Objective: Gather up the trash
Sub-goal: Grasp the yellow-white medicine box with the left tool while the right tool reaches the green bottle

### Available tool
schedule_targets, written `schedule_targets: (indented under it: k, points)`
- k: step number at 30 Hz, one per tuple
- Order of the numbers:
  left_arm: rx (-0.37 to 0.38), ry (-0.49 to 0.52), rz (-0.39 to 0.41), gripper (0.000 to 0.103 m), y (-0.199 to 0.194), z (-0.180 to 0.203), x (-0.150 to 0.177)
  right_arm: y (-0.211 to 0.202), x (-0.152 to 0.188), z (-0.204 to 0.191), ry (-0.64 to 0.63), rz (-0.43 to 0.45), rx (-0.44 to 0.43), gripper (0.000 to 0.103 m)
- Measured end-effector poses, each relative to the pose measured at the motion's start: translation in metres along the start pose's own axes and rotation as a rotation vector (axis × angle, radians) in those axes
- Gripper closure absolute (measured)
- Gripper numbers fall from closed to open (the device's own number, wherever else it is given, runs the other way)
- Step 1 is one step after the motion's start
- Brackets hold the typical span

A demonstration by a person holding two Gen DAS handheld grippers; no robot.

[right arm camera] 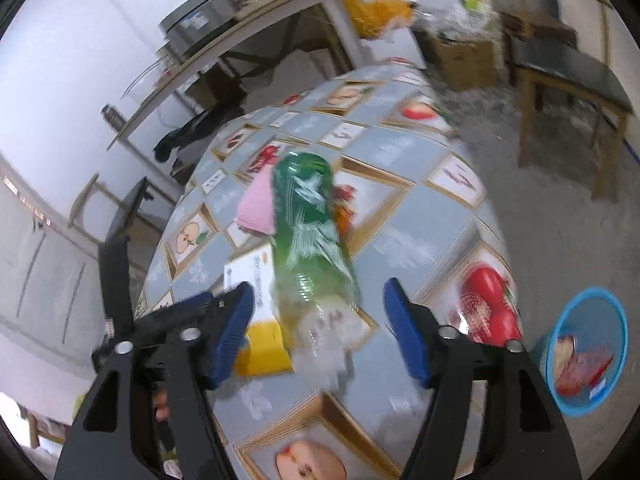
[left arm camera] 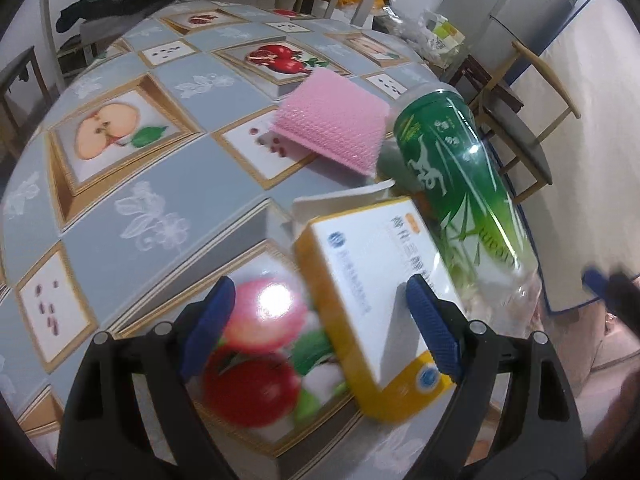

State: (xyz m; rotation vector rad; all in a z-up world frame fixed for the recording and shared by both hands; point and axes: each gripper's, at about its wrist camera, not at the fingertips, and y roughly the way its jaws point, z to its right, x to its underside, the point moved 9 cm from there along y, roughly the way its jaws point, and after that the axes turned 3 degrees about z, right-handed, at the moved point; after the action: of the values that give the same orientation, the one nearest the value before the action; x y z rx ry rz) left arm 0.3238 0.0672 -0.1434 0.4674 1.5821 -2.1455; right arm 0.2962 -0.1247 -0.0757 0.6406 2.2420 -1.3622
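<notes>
With both hand-held grippers open, the left hand-held gripper (left arm camera: 316,320) straddling the yellow-and-white carton (left arm camera: 372,300) and the right hand-held gripper (right arm camera: 318,332) the green bottle (right arm camera: 310,232) lying on the counter (left arm camera: 192,184), the grasping step seems underway, calling next for closing before carrying to the blue bin (right arm camera: 618,360).

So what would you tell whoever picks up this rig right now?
Left hand-held gripper: open, jaws astride one end of the box, not gripping.
Right hand-held gripper: open, bottle lying between the jaws, not gripped.
Pink pad lies on the table beyond them.
Blue bin on the floor by the table already holds some wrappers.
Left: box, bottle, pad.
</notes>
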Motion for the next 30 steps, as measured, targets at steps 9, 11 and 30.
schedule_targets:
  k: [9,11,30]
  points:
    - [-0.018,0.009,0.019,0.02,-0.02,-0.023,0.014,0.032,-0.019,-0.018,-0.012,-0.03,0.032,0.031]
    - [-0.013,0.002,0.024,0.019,-0.022,-0.027,0.015,0.023,-0.016,-0.027,-0.041,-0.007,0.009,0.031]
    - [0.16,-0.112,0.152,0.037,-0.045,-0.027,-0.033,0.033,0.083,-0.086,-0.285,-0.112,0.02,0.053]
